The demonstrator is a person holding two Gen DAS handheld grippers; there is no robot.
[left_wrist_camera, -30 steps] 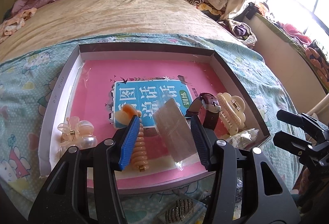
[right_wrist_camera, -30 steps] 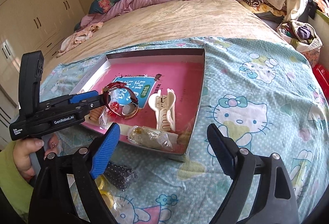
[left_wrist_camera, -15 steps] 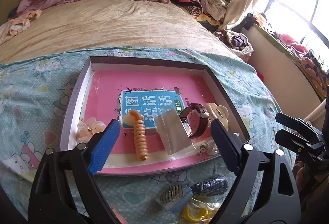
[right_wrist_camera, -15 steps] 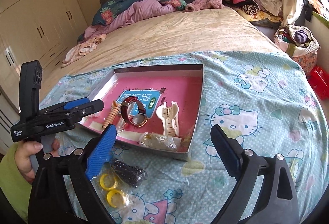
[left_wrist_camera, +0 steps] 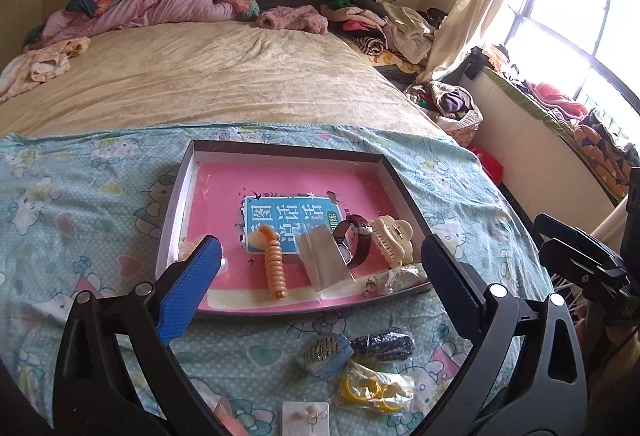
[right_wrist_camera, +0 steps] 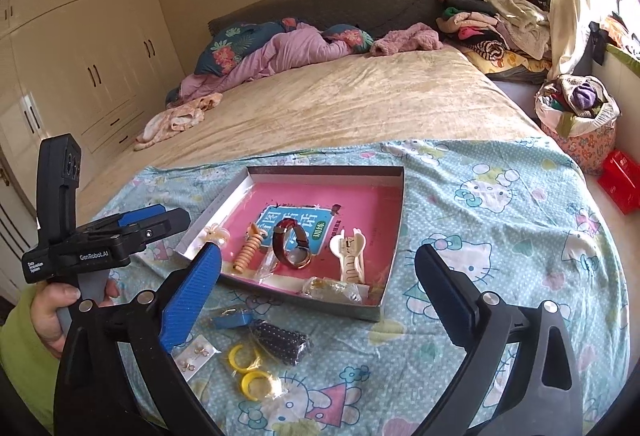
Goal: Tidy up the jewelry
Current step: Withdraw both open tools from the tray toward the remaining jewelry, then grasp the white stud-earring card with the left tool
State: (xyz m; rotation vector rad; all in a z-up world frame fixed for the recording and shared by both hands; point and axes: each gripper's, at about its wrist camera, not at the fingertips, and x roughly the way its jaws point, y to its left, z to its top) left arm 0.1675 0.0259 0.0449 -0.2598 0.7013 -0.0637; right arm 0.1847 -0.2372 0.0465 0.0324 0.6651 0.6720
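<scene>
1. Nearest the cameras, both tools are empty with fingers spread wide: the left gripper [left_wrist_camera: 320, 272] hangs over the near edge of the tray, and the right gripper [right_wrist_camera: 318, 276] hovers beside it, holding nothing.
2. Just beyond the fingers, loose pieces lie on the turquoise cartoon-print bedsheet [right_wrist_camera: 500, 244], outside the tray: a pair of yellow plastic hoop earrings in a clear bag [right_wrist_camera: 250, 370], a dark beaded pouch in crinkly film [right_wrist_camera: 282, 342], a small blue-backed card with a metal comb clip [left_wrist_camera: 325, 354] and a white earring card [left_wrist_camera: 306, 418]. These probably remain to be put away.
3. The bagged hoops look feather-light and slippery; pinching the bag itself over a hoop seems safer than a loose corner. The earring cards are thin and flat, so an edge would likely need lifting first.
4. Farther on sits the shallow grey-rimmed box tray with pink floor [right_wrist_camera: 390, 236], holding a peach spiral hair tie [left_wrist_camera: 275, 268], a clear flat plastic sleeve [left_wrist_camera: 324, 262], a brown leather-strap wristwatch [right_wrist_camera: 291, 248], a cream plastic claw clip [left_wrist_camera: 394, 240] and a crumpled clear bag of small items [right_wrist_camera: 332, 288].
5. The watch is stiff and heavier; its strap loop offers a good hold. The claw clip is rigid but could crack.
</scene>
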